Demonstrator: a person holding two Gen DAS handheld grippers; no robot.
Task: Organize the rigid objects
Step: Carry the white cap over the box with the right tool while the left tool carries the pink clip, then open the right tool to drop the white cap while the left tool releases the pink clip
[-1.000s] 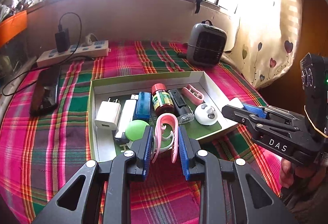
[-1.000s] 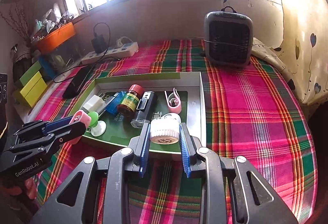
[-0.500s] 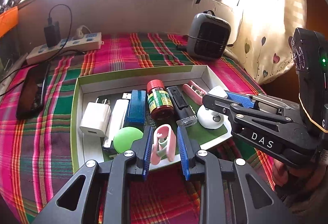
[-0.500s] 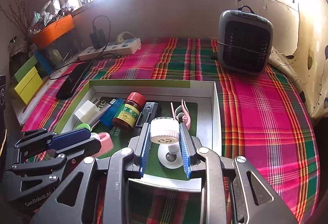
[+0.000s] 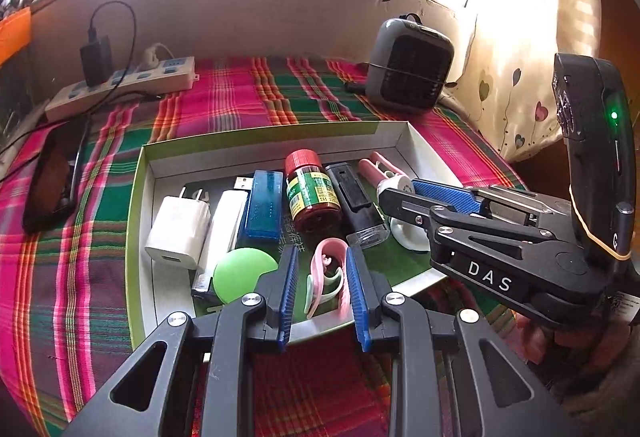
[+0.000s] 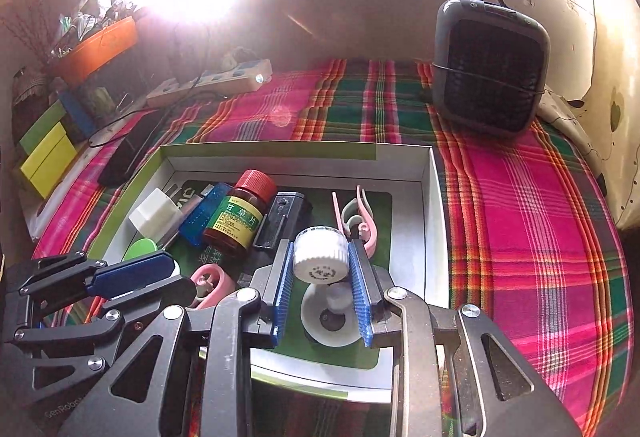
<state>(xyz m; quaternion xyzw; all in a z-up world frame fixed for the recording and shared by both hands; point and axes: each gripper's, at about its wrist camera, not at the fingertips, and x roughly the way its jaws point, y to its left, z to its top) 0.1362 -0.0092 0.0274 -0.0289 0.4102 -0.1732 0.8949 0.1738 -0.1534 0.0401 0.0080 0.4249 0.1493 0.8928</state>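
Both hand-held grippers have come forward over the tray [image 5: 140,197] since the earlier frames, so the pink clip and the white cap now hang above its green floor rather than near its front rim. Clamped on the pink clip [image 5: 326,277], the left hand-held gripper [image 5: 322,287] holds it between its blue pads, just beside the green disc [image 5: 242,275] and in front of the red-capped bottle [image 5: 310,193]. To the right, the right hand-held gripper [image 6: 322,295] is closed on the white cap [image 6: 321,259], which sits directly above a white round base [image 6: 332,321] on the tray floor; whether cap and base join is hard to tell. A second pink clip [image 6: 362,221] lies just beyond it. Each tool reaches in level from the near side, the right one angled across toward the left, as the left wrist view shows. The tray rests on a plaid cloth [image 6: 520,197].
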